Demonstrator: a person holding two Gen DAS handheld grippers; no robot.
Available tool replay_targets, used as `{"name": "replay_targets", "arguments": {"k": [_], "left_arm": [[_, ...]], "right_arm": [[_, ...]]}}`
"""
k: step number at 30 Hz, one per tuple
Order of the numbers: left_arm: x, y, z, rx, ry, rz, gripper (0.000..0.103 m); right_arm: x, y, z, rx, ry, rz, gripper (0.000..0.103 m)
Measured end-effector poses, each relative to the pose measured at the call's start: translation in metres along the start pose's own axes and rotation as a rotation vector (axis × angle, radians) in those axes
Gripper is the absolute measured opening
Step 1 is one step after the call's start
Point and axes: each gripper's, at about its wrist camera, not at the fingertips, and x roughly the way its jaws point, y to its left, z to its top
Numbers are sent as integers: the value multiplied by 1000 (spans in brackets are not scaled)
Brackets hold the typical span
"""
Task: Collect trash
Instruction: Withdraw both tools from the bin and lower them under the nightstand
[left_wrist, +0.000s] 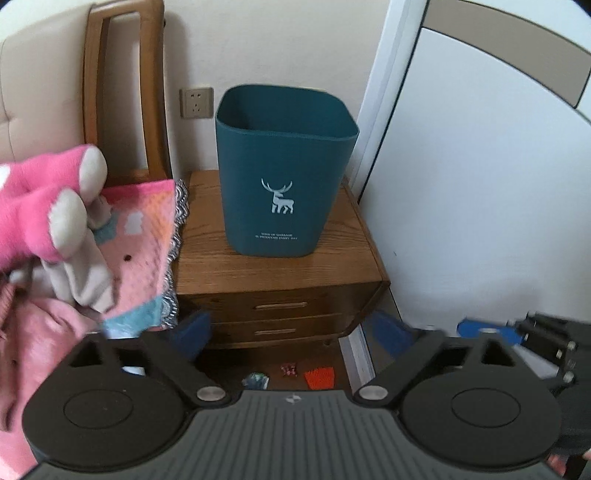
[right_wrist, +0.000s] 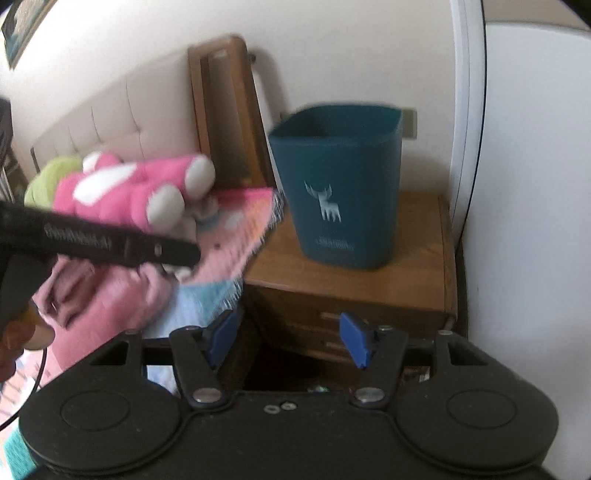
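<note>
While we look along both grippers, the teal bin (left_wrist: 286, 170) stands upright on the wooden nightstand (left_wrist: 207, 258), open top up, white deer print facing us. It sits toward the back of the top, near the wall, w/ bare wood in front & to its left. A wall socket (left_wrist: 196, 102) shows just left of its rim.

Our left gripper (left_wrist: 295, 330) has its blue pads spread wide apart, nothing btwn them; we only see the nightstand's 2 drawer fronts (left_wrist: 280, 317) thru the gap. Our right gripper (right_wrist: 290, 338) also has its blue pads apart, narrower than the left, & nothing btwn them either.

Trash lies on the dark floor below the nightstand front, seen in the left wrist view just above the gripper body: an orange scrap (left_wrist: 319, 377), a small red wrapper (left_wrist: 289, 370) left of it, & a bluish-white wrapper (left_wrist: 255, 381) further left. All 3 are near each other but apart; none is touched by a pad. In the right wrist view that floor patch is mostly hidden & dark, so we can't tell them there.

Left of the nightstand is the bed w/ a pink plush toy (left_wrist: 40, 206) resting on a pink patterned blanket (left_wrist: 144, 236), wooden headboard frame (left_wrist: 122, 88) behind. A white door (left_wrist: 480, 184) stands at right
</note>
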Motion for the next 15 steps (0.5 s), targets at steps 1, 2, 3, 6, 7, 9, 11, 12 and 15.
{"name": "replay_targets", "arguments": {"k": [1,2,3,6,7,9,11,12,15], "left_arm": [[9,-2,-9,-9,-8,0,103],[22,-4,-18,-13,-7,5,103],[36,-6,-28,-18,0,11,103],[84,-7,-66,-41,28,25,103],[98,-6,-76,-50,37,31,103],[132,-2,-103,-64,60,47,103],[169,5,-131,-83,85,58,103],[184,8,-143,-92,97,65,103],[234,21,-182,-132,133,63,103]], "right_arm": [[9,-4,-10,-9,8,3,61],[20,-9,-20,-13,16,10,62],[32,-14,-32,-15,30,11,62],[71,-28,-73,-4,54,20,62],[83,-33,-86,5,62,24,62],[114,-42,-120,24,80,30,62],[144,-48,-152,33,105,33,62],[160,-51,-169,35,120,37,62],[203,-60,-215,35,165,41,62]]}}
